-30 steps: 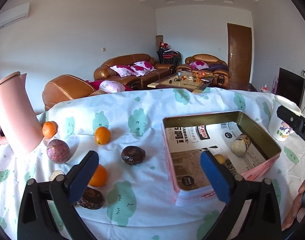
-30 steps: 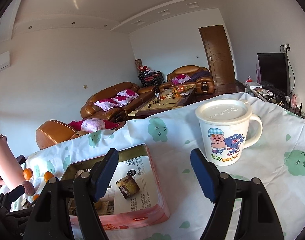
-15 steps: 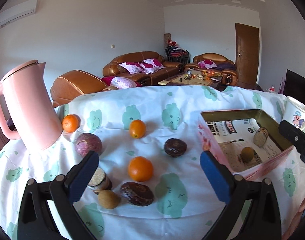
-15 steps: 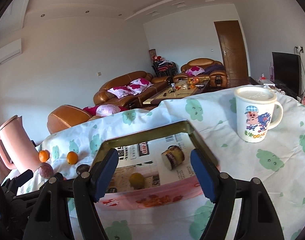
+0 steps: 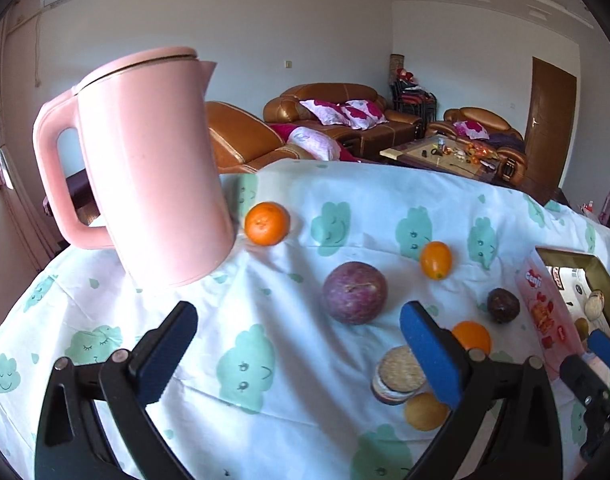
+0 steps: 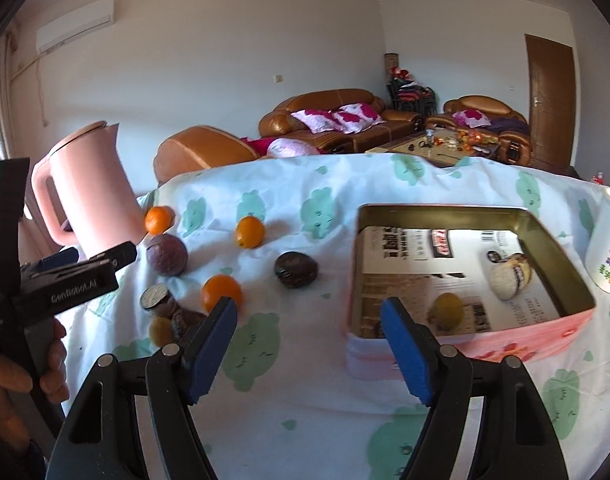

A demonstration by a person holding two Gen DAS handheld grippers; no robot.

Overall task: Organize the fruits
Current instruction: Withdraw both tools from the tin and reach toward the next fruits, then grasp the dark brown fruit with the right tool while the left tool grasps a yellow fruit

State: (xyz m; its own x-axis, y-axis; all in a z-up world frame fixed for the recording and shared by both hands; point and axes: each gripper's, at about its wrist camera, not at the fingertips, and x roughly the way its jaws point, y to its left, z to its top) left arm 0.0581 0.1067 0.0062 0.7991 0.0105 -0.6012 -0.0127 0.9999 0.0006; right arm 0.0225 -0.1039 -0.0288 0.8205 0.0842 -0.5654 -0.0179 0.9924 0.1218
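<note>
On the desk (image 6: 305, 400), most fruits (image 6: 249, 232) lay loose beside the tin (image 6: 561, 236), which held perhaps two; both the left gripper (image 5: 297, 356) and right gripper (image 6: 309, 344) had fingers released, empty.

A pink kettle (image 5: 153, 176) stands on the cloud-print tablecloth (image 5: 289, 360), brown sofas (image 5: 337, 116) behind.

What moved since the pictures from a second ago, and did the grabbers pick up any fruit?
Both views swung left, from the open pink tin box toward the loose fruit beside the tall pink plastic kettle. The left gripper and right gripper stayed open and empty. Fruit, tin and kettle kept their places.
</note>
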